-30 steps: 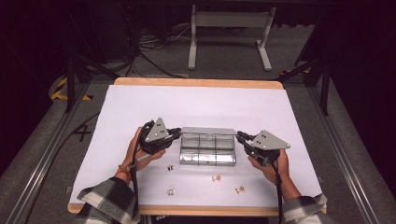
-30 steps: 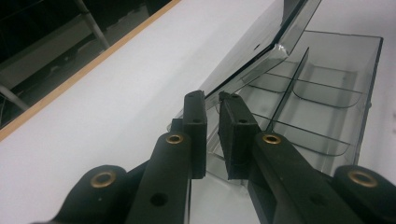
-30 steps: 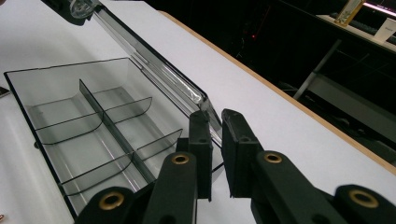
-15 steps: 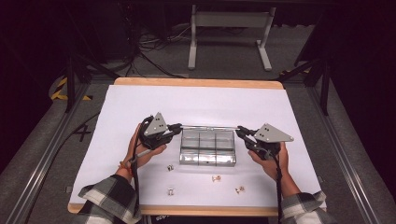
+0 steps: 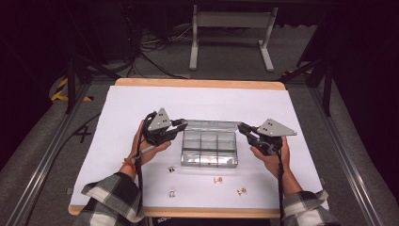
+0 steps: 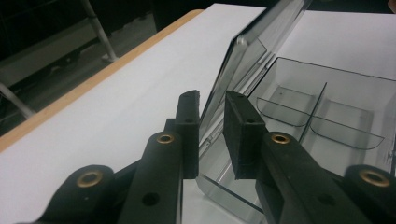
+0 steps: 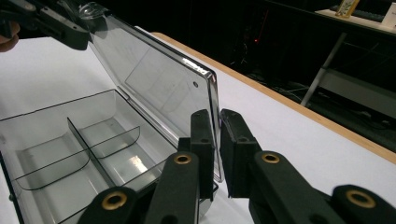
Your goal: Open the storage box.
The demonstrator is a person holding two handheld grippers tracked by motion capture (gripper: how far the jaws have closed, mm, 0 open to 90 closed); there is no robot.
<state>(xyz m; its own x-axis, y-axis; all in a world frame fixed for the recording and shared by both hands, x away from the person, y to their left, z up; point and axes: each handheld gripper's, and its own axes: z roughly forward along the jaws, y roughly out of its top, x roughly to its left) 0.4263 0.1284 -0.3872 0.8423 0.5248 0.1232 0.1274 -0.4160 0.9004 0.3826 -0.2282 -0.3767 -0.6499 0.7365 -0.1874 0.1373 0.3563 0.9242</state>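
— While the clear compartment box [image 5: 209, 149] sits mid-tabletop [image 5: 117, 113], who has its raised lid [image 5: 209, 125]?
— Right tool [image 7: 216, 122] pinches its right edge; left tool [image 6: 211, 103], jaws just widening, loosely straddles its left edge.

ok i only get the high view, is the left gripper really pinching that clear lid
observer: the left gripper has the lid edge between its jaws, but they have just been opening and there looks to be slack beside one pad
operator: and the right one
observer: the right gripper is clamped on the lid's other end, pads tight against the edge
operator: anything in the box yet
observer: no, the box compartments that the gripper views show are empty
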